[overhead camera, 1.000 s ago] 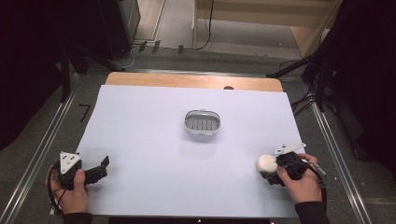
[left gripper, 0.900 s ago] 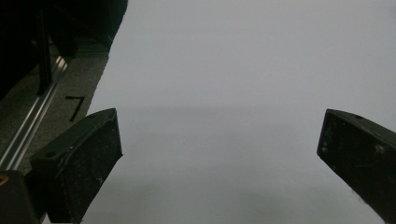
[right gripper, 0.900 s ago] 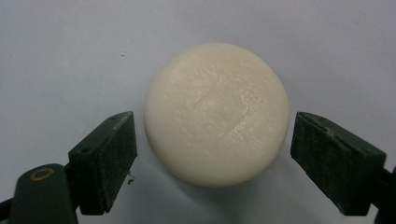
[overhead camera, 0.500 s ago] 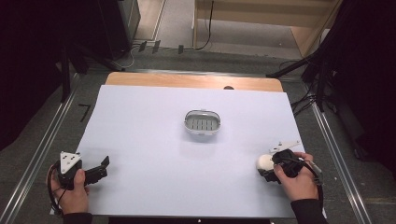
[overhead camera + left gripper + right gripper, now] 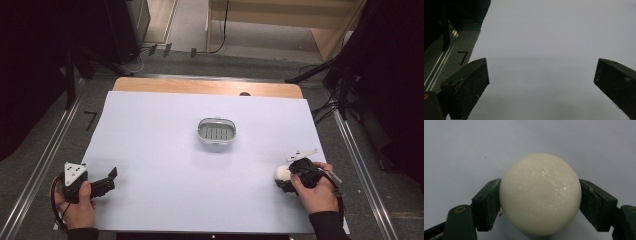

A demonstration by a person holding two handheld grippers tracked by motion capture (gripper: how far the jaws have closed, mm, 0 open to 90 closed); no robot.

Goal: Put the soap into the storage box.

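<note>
Wide desk [image 5: 150,130] under a pale sheet, seen from above. At centre, a small oval metal basket [image 5: 216,131], empty. At near right, a white ball [image 5: 283,173] resting on the sheet, clamped between the jaws of the right gripper [image 5: 286,179], which have just been closing on it. Close up, ball [image 5: 540,195] smooth, glossy, faintly pitted; pads touching its widest part on both sides. Probably hard, light, slippery and prone to roll; best held across the middle, as now. At near left, left gripper [image 5: 107,181] idle, jaws wide apart over bare sheet. No brand or label readable; one dark mark like a "7" [image 5: 463,57] on the floor beside the desk.
</note>
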